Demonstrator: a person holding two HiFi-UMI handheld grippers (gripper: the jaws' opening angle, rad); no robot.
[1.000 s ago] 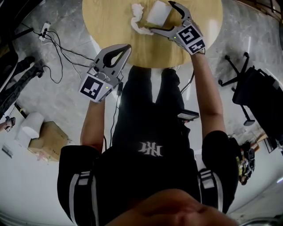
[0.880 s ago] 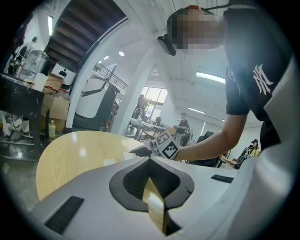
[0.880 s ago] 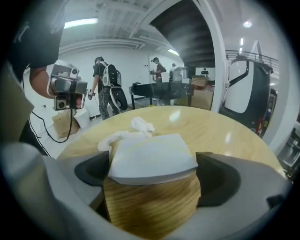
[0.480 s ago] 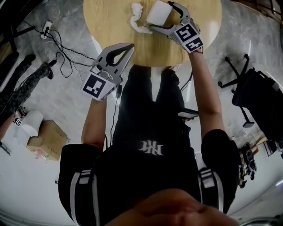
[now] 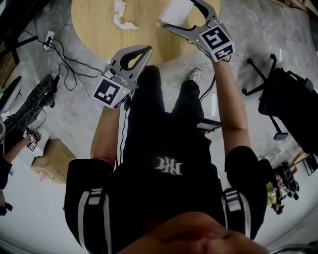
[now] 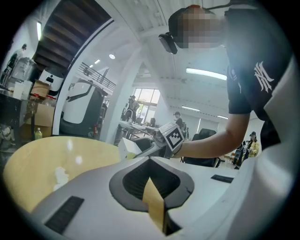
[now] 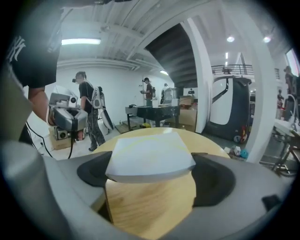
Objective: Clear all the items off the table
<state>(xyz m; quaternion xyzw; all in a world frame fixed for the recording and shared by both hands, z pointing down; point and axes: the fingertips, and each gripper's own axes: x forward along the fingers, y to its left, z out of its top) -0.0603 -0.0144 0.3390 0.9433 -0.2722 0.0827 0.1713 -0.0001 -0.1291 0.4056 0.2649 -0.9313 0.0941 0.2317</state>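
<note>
My right claw (image 5: 177, 13) has just been closing its jaws. They now stand wide on the white box (image 5: 174, 7), with a pad (image 7: 216, 180) pressed to each side. The right gripper view shows the box held a little above the tabletop (image 5: 97, 30), its underside in sight and bare wood beneath it. From the head view it hangs over the tabletop's right part, close to the near edge.

My right forearm (image 5: 233, 106) is stretched almost straight out ahead of me, and the claw tips slightly downward. Its marker cube (image 5: 216, 42) faces up towards my head.

My left claw (image 5: 147, 49) is closed tight with nothing in it, and in its own view the two jaws meet along a thin seam. My left forearm (image 5: 106, 134) reaches forward too, but less far. The claw lies nearly level, angled inward to my right, with its tip just over the tabletop's near edge.

The crumpled tissue (image 5: 121, 16) lies on the tabletop towards the far side. It is well apart from the box and beyond the left claw, and neither claw touches it.
</note>
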